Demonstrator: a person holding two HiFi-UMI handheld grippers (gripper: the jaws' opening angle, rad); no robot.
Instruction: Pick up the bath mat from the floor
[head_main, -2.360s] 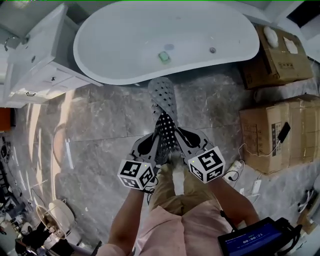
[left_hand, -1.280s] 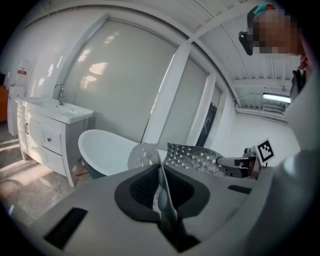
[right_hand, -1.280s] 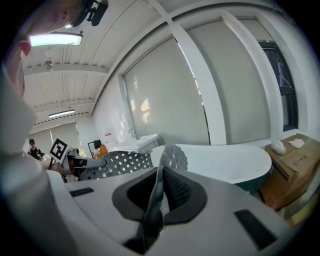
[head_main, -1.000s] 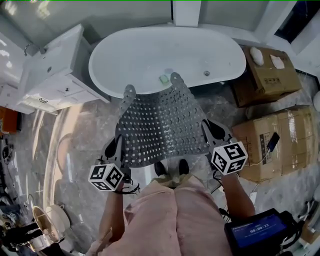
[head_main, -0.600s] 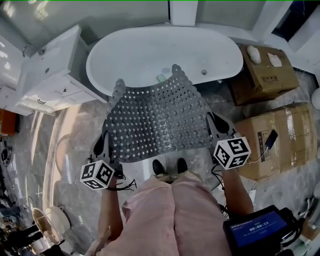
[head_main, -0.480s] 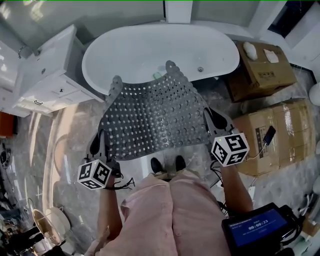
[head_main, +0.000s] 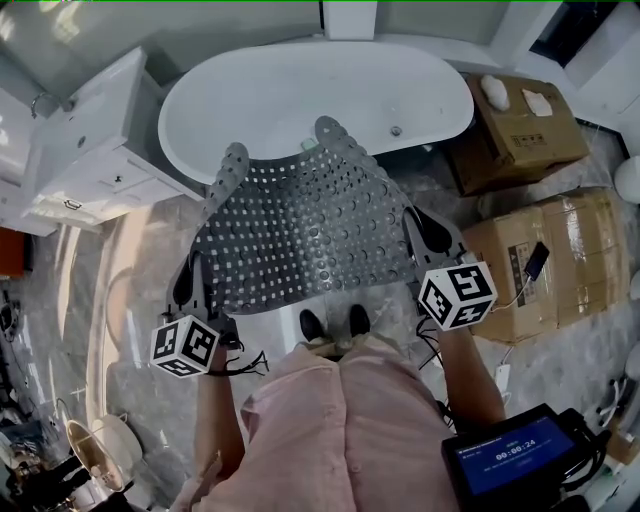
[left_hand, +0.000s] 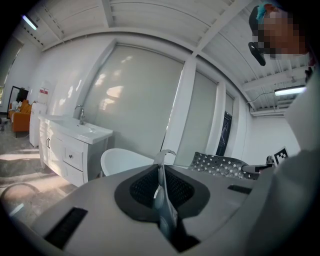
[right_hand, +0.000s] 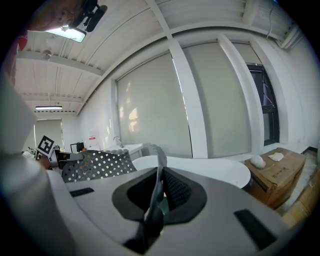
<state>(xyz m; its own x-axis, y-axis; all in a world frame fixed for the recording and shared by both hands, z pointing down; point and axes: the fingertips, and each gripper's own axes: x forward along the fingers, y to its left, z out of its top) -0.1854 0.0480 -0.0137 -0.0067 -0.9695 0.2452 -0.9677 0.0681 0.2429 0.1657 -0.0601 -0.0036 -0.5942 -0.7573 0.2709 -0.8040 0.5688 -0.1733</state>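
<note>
The grey perforated bath mat (head_main: 305, 235) hangs spread out flat between both grippers, off the floor, in front of the white bathtub (head_main: 300, 95). My left gripper (head_main: 195, 283) is shut on the mat's left near corner. A thin edge of mat (left_hand: 161, 200) shows pinched between its jaws. My right gripper (head_main: 422, 232) is shut on the right near corner, where the mat's edge (right_hand: 150, 215) is clamped the same way. The two far corners curl up over the tub's rim. The left gripper view shows the mat's sheet (left_hand: 220, 164) off to the right.
A white vanity cabinet (head_main: 90, 140) with a sink stands at the left. Cardboard boxes (head_main: 520, 125) (head_main: 545, 260) line the right side, with cables on the grey marble floor (head_main: 140, 260) near them. The person's feet (head_main: 335, 322) show below the mat.
Earlier the mat hung folded between grippers held close together. The grippers then moved apart and rose, stretching the mat open; in the last second both lifted a little further.
</note>
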